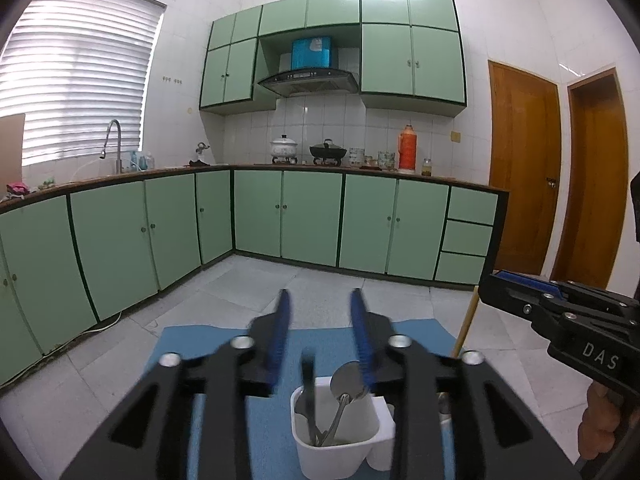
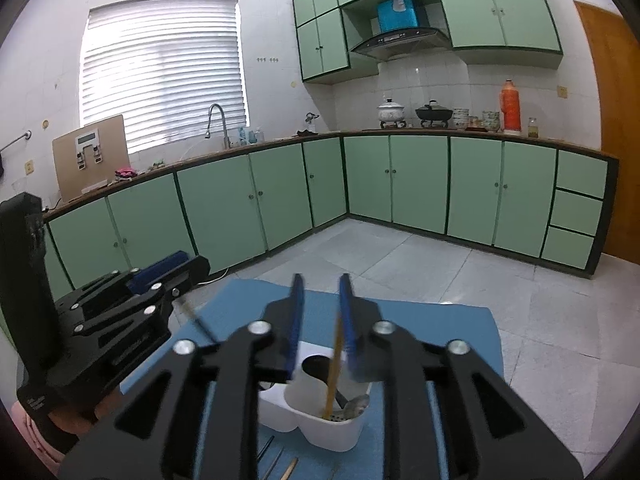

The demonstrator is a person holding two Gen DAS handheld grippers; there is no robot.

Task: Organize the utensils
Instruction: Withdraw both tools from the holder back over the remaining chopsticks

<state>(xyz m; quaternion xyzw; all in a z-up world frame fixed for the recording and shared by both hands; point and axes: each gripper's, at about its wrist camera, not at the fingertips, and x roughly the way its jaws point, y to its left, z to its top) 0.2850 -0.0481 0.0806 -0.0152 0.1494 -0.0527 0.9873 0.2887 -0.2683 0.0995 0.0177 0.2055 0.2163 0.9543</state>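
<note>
Black linkage arms of the left claw (image 1: 322,308) filled the bottom of the left wrist view, its blue-padded fingers (image 1: 280,332) standing apart with nothing pressed between them; below and between them sat a white utensil holder (image 1: 336,444) on a blue mat (image 1: 224,344); the mat lay on the pale tiled floor (image 1: 320,288). In the holder's nearer compartment a dark-handled utensil (image 1: 308,384) leaned at the left side and a metal utensil with a round, shiny head (image 1: 347,380) leaned at the right, that head just beside the claw's right finger; whether it touched the pad could not be told.

From the right wrist view the right claw (image 2: 322,300) also stood parted above the same holder (image 2: 320,420); a thin yellowish wooden stick (image 2: 334,372) rose from the front compartment, running up close along the inner face of the right finger, though contact could not be made out; a metal spoon (image 2: 356,404) lay in that compartment beside it. More slim utensils (image 2: 276,460) lay on the mat in front of the holder.

Beyond stood green cabinets (image 1: 312,220) with pots (image 1: 284,148) and an orange flask (image 1: 407,148) on top.
</note>
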